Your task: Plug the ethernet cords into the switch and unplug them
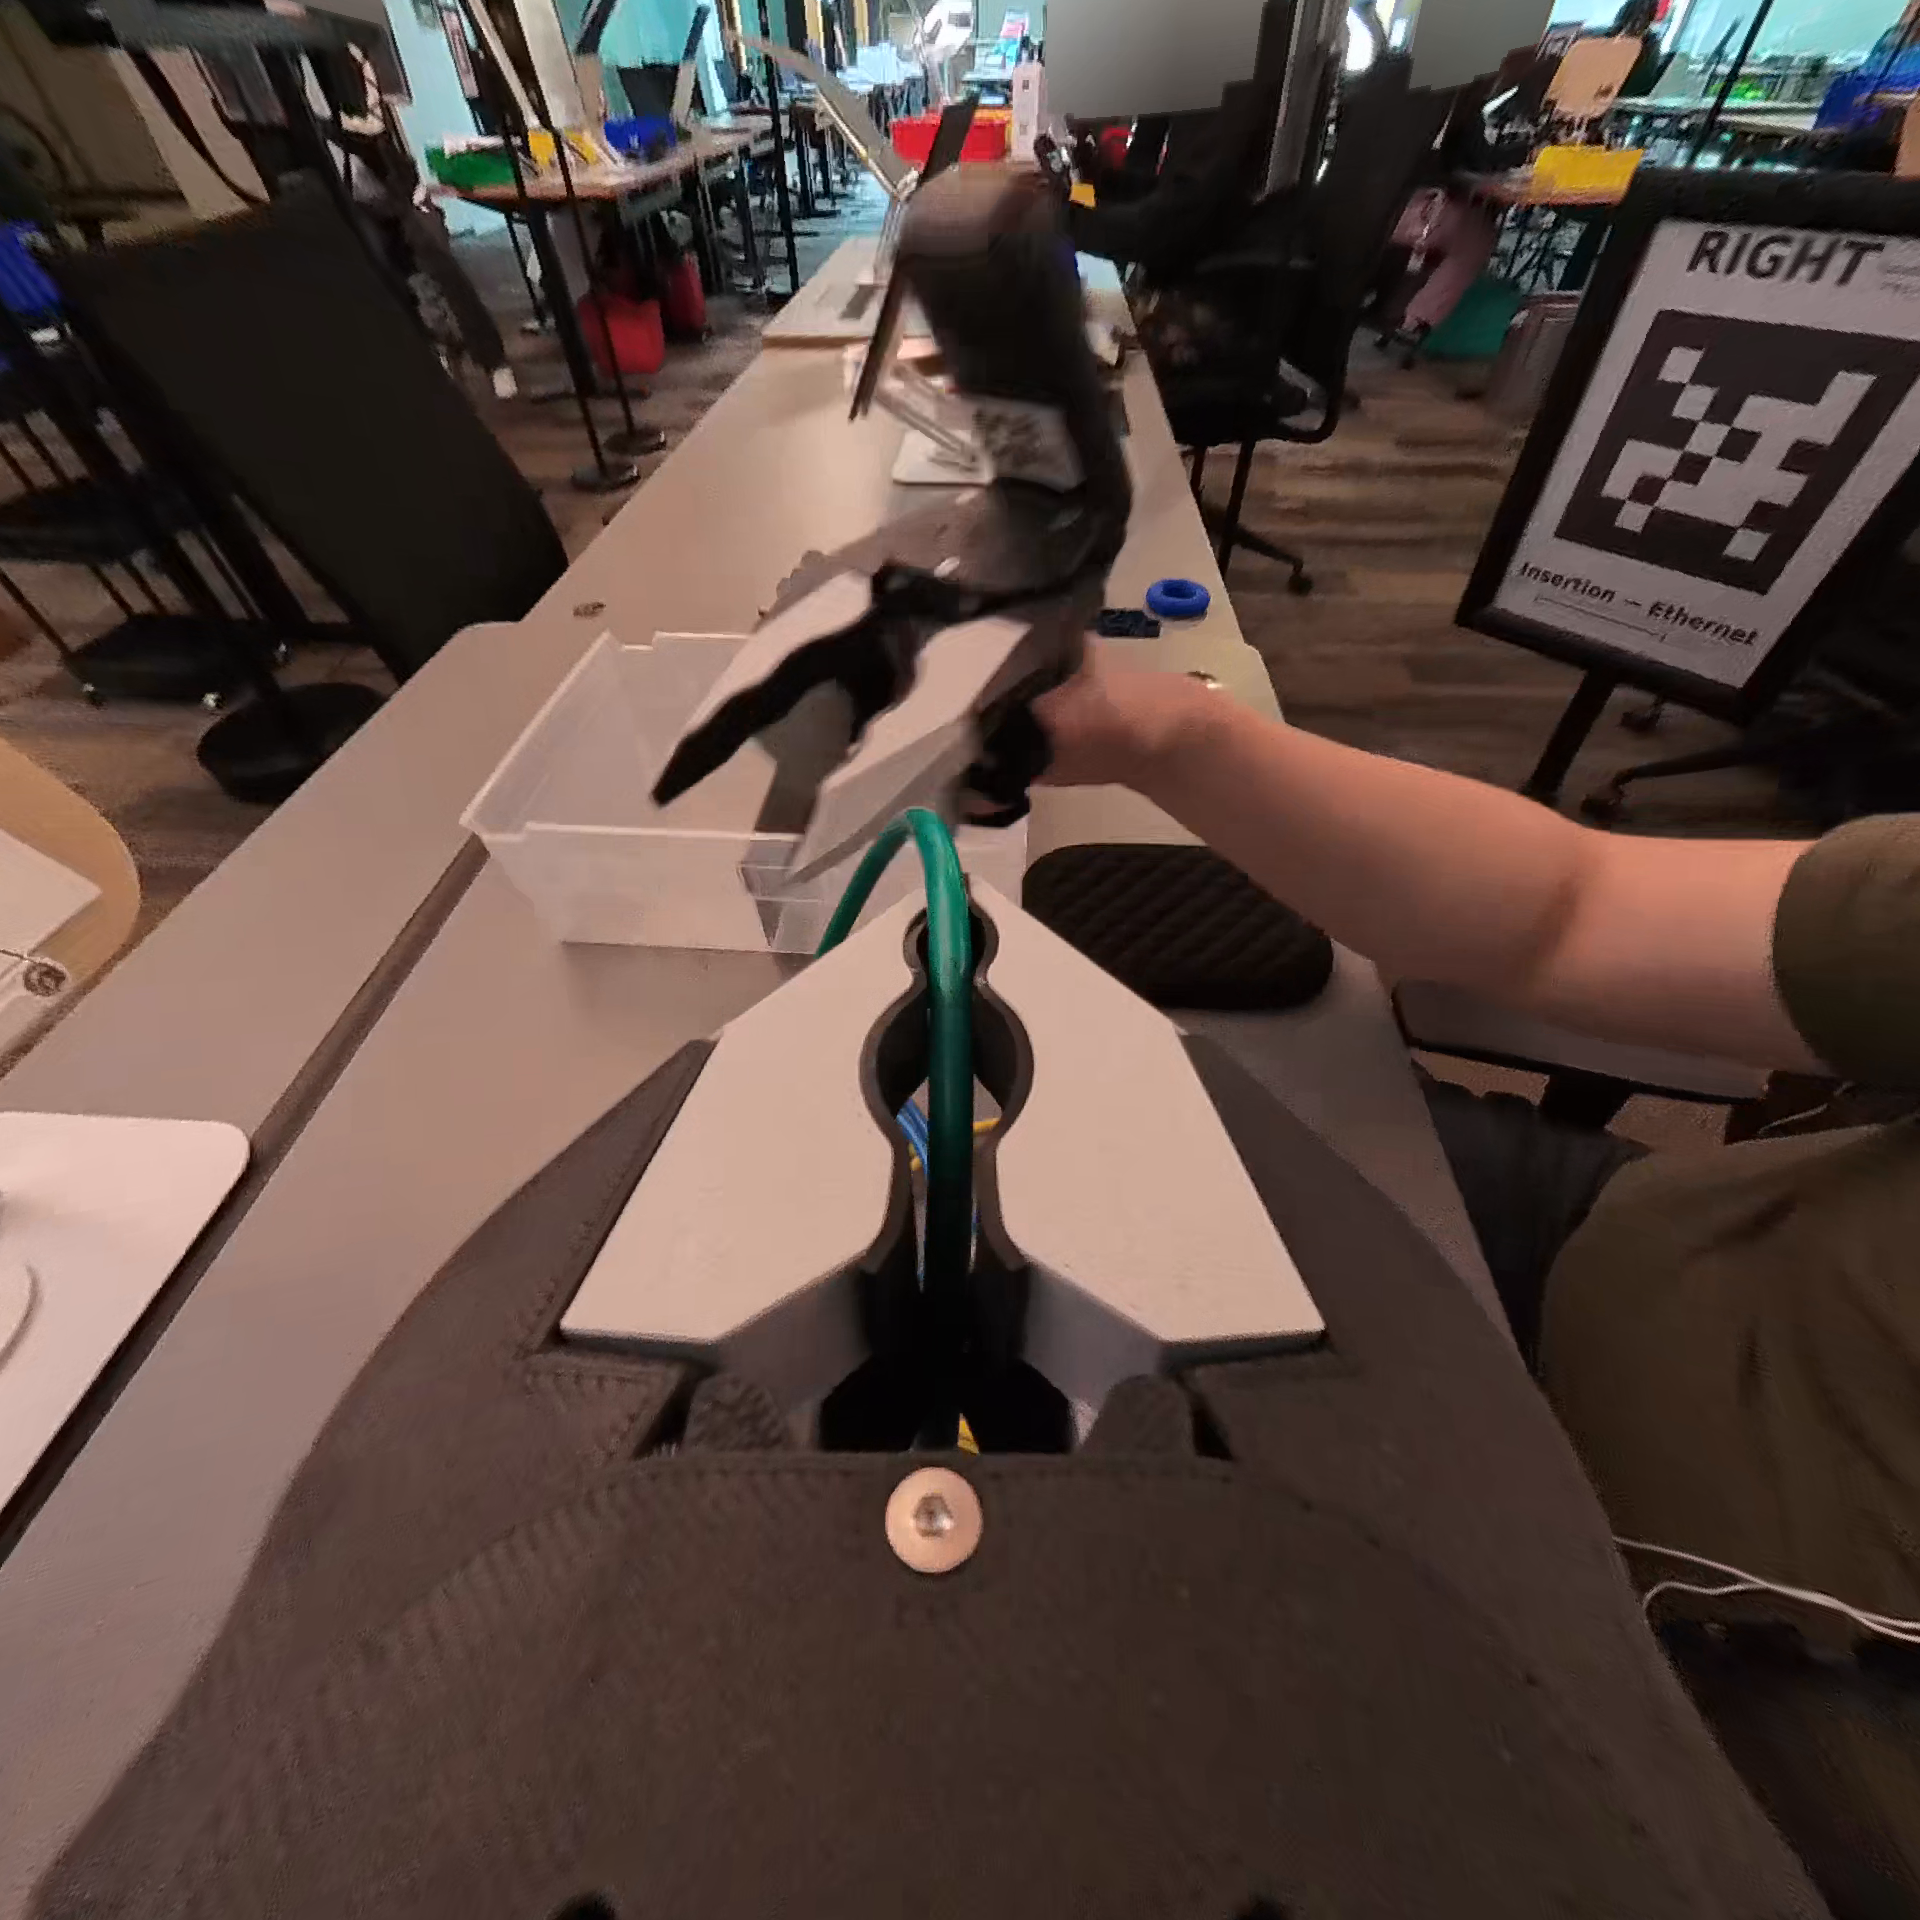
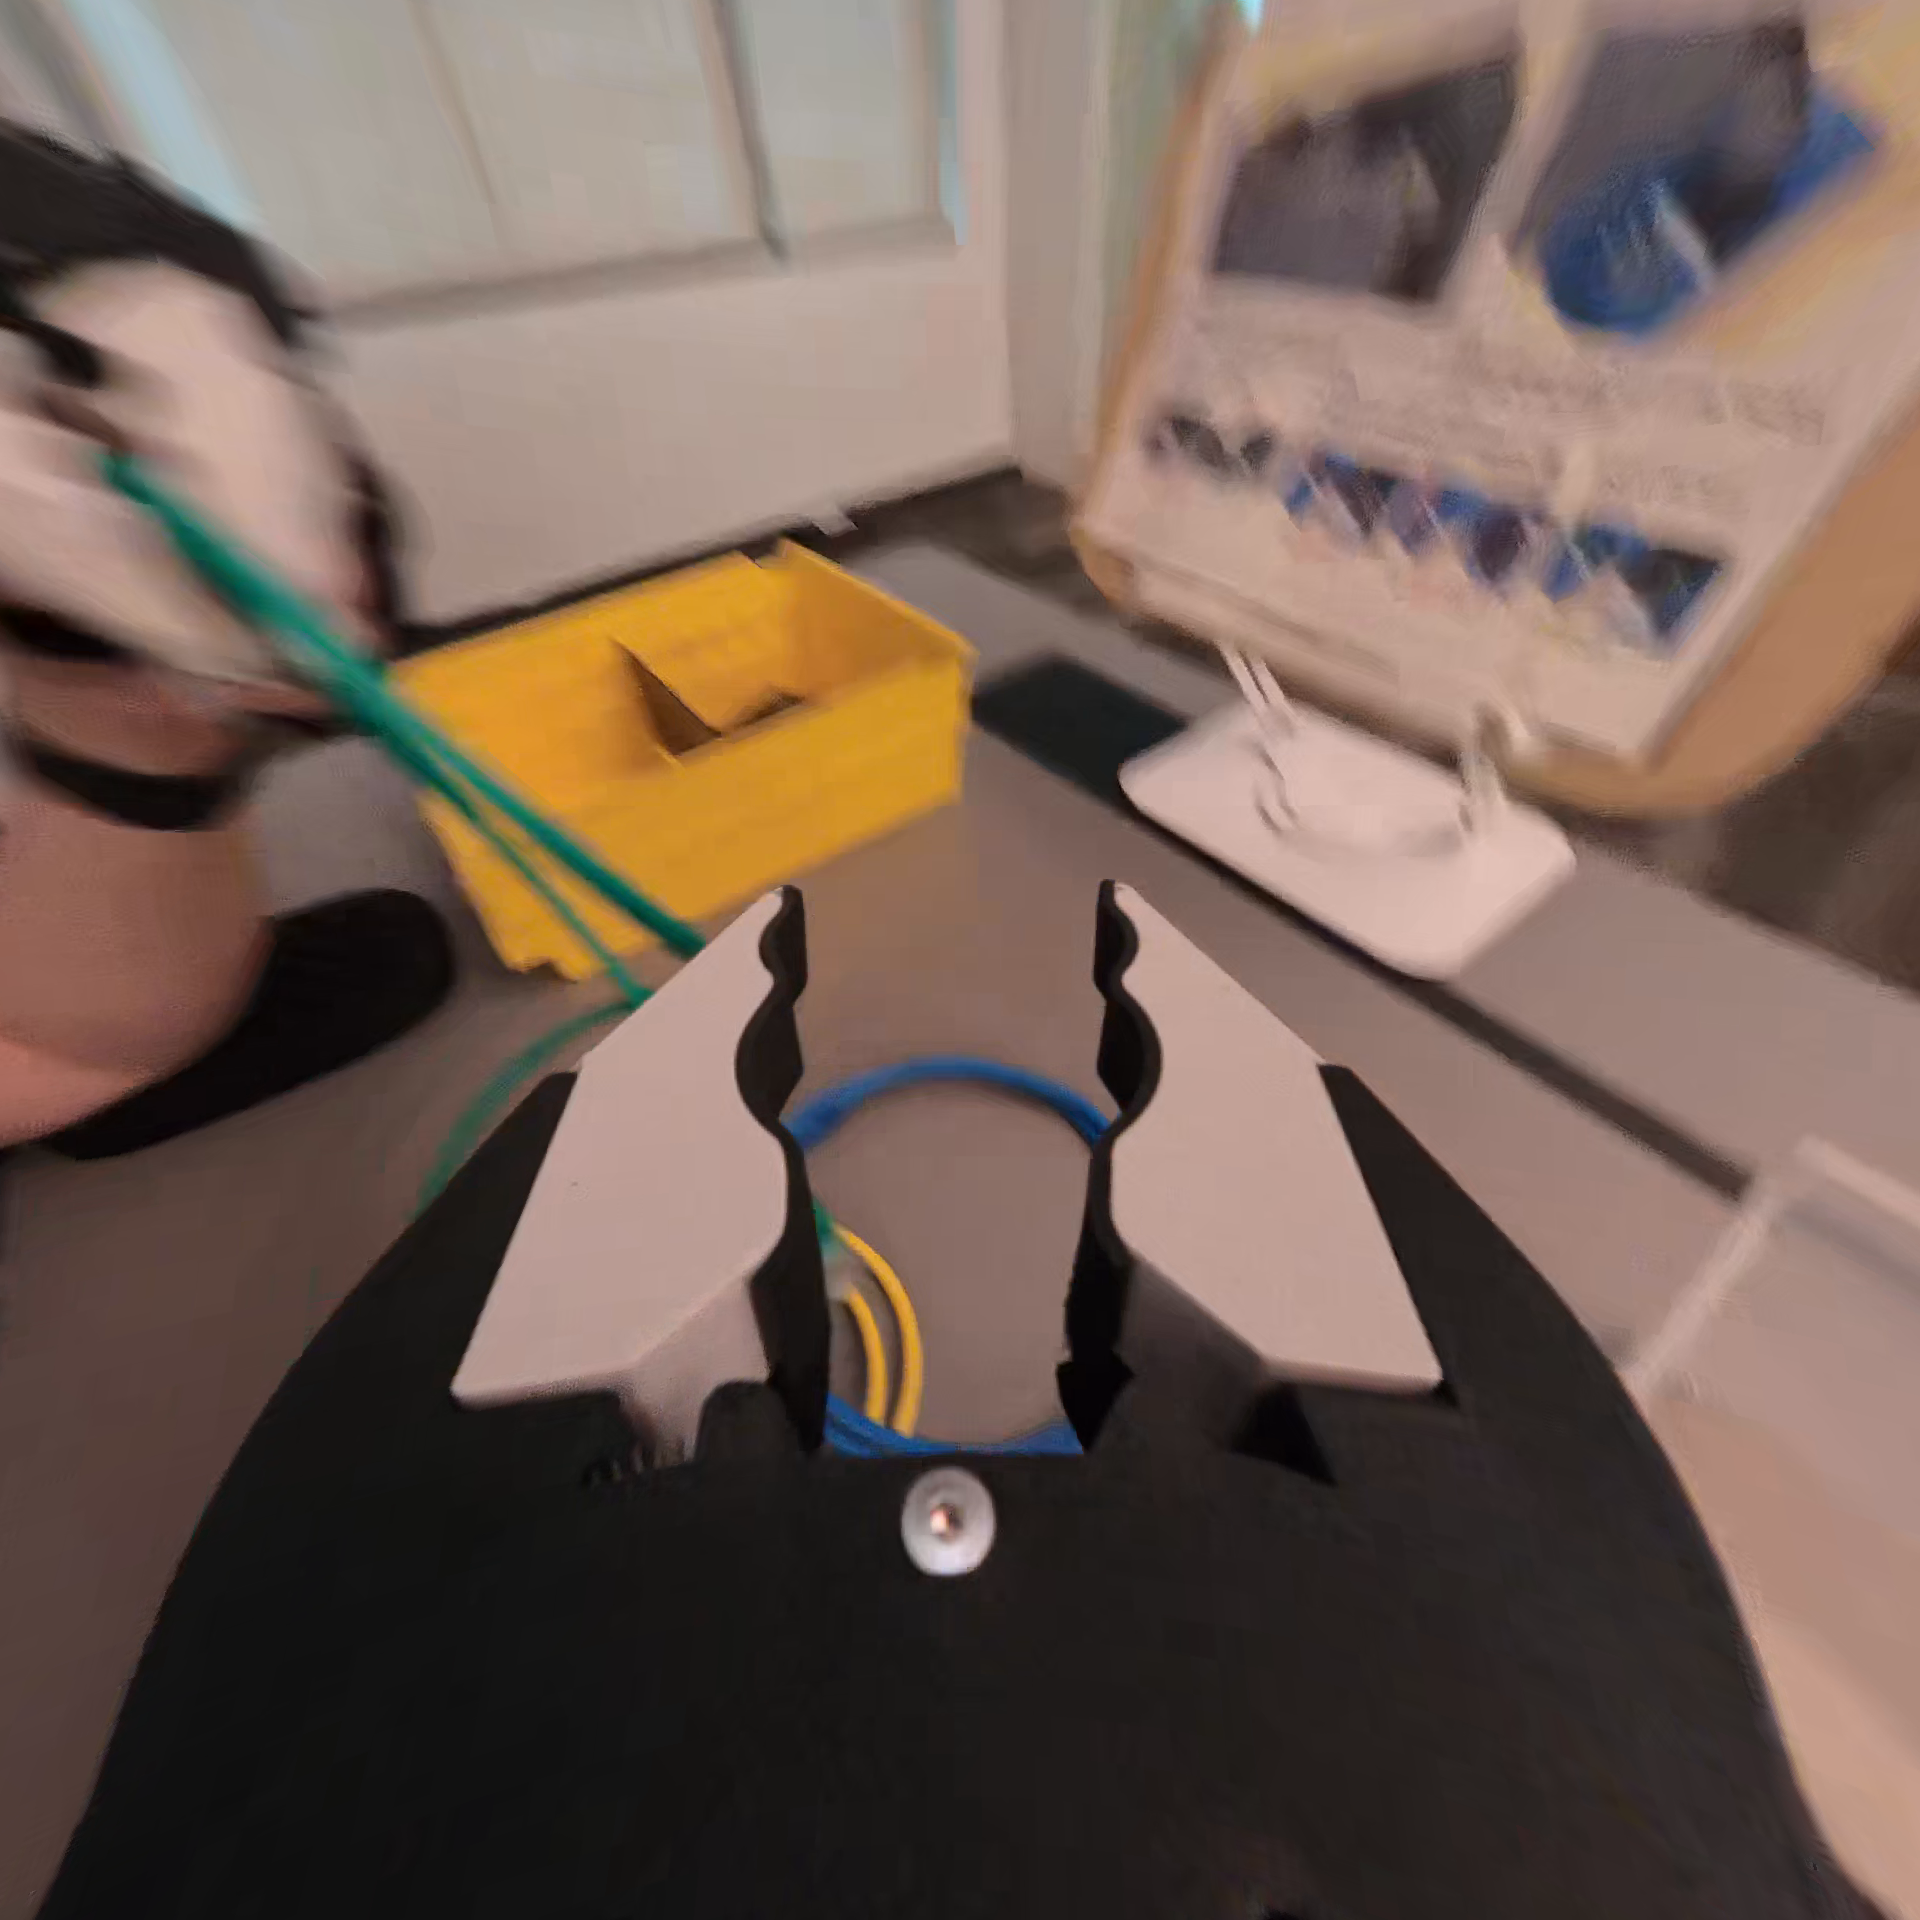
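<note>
Ethernet cords lie on the long grey table point(image 1: 416, 1039): your left gripper point(image 1: 945, 935) is pinched tight on the green cord point(image 1: 948, 1091), which loops up over its tips. A blue cord point(image 2: 935, 1075) and a yellow cord point(image 2: 899, 1340) curl on the table under your right gripper point(image 2: 948, 940), whose fingers stand wide apart and hold nothing. A clear bin point(image 1: 582, 831) sits just past your left gripper, near the table edge. A yellow bin point(image 2: 707, 748) sits ahead of your right one, with bare table between. A white stand point(image 2: 1351, 842) with a picture board is to the right. Behind is a big room with desks and chairs.
</note>
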Demonstrator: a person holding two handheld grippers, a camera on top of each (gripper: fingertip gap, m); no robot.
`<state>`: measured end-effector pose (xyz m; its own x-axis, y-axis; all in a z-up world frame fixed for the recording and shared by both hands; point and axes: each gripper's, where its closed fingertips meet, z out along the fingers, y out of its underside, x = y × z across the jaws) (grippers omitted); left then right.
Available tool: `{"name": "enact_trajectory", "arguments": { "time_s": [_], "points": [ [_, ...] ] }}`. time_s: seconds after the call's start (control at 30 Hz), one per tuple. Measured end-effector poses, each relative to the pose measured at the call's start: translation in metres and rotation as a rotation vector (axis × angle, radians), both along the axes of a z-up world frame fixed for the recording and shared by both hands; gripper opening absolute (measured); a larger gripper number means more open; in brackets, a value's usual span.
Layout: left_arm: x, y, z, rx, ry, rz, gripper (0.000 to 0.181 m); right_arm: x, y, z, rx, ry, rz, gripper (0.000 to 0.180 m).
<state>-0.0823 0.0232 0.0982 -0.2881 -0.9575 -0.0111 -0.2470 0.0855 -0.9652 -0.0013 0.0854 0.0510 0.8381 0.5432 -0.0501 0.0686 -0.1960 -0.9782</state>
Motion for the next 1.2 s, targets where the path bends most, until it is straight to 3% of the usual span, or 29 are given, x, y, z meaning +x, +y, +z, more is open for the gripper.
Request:
{"name": "enact_trajectory", "arguments": {
  "time_s": [0.1, 0.2, 0.23, 0.27, 0.3, 0.33, 0.37, 0.4, 0.43, 0.57, 0.7, 0.8, 0.9, 1.03, 1.2],
  "points": [
    [0.006, 0.001, -0.006, -0.027, 0.008, -0.02, 0.0, -0.032, -0.035, 0.033, 0.136, 0.071, 0.221, 0.051],
    [0.006, -0.004, -0.006, -0.047, -0.003, -0.061, 0.0, -0.053, -0.036, 0.025, 0.076, 0.022, 0.269, 0.051],
    [0.006, -0.005, -0.005, -0.059, -0.007, -0.074, 0.0, -0.057, -0.033, 0.022, 0.077, -0.029, 0.251, 0.039],
    [0.005, -0.005, -0.003, -0.068, -0.014, -0.078, 0.0, -0.06, -0.033, 0.018, 0.075, -0.09, 0.254, 0.011],
    [0.004, -0.001, -0.001, -0.07, -0.023, -0.064, 0.0, -0.062, -0.034, 0.018, 0.063, -0.11, 0.251, 0.008],
    [0.0, 0.006, 0.003, -0.059, -0.031, -0.038, 0.015, -0.065, -0.035, 0.02, 0.027, -0.09, 0.259, 0.007],
    [-0.007, 0.015, 0.009, -0.044, -0.034, -0.003, 0.049, -0.064, -0.034, 0.019, -0.031, -0.058, 0.246, 0.005],
    [-0.019, 0.025, 0.015, -0.024, -0.027, 0.038, 0.072, -0.06, -0.031, 0.016, -0.098, -0.028, 0.217, 0.004],
    [-0.035, 0.039, 0.021, 0.006, -0.013, 0.087, 0.08, -0.053, -0.027, 0.008, -0.171, -0.005, 0.181, 0.004],
    [-0.122, 0.122, 0.025, 0.229, 0.052, 0.466, 0.074, -0.001, 0.009, -0.044, -0.299, -0.128, -0.093, 0.004],
    [-0.181, 0.178, 0.015, 0.176, 0.085, 0.674, 0.066, 0.045, 0.025, -0.104, -0.479, -0.313, -0.284, 0.006],
    [-0.198, 0.219, -0.007, 0.105, 0.148, 0.807, 0.068, 0.046, 0.028, -0.132, -0.598, -0.336, -0.285, 0.008],
    [-0.209, 0.251, -0.046, 0.107, 0.302, 0.878, 0.069, 0.042, 0.02, -0.147, -0.729, -0.371, -0.254, 0.031],
    [-0.223, 0.282, -0.105, 0.193, 0.561, 0.911, 0.077, 0.062, 0.021, -0.129, -0.698, -0.495, -0.34, 0.036],
    [-0.217, 0.298, -0.154, 0.254, 0.745, 0.822, 0.078, 0.053, 0.045, -0.055, -0.46, -0.425, -0.341, 0.04]
  ]
}}
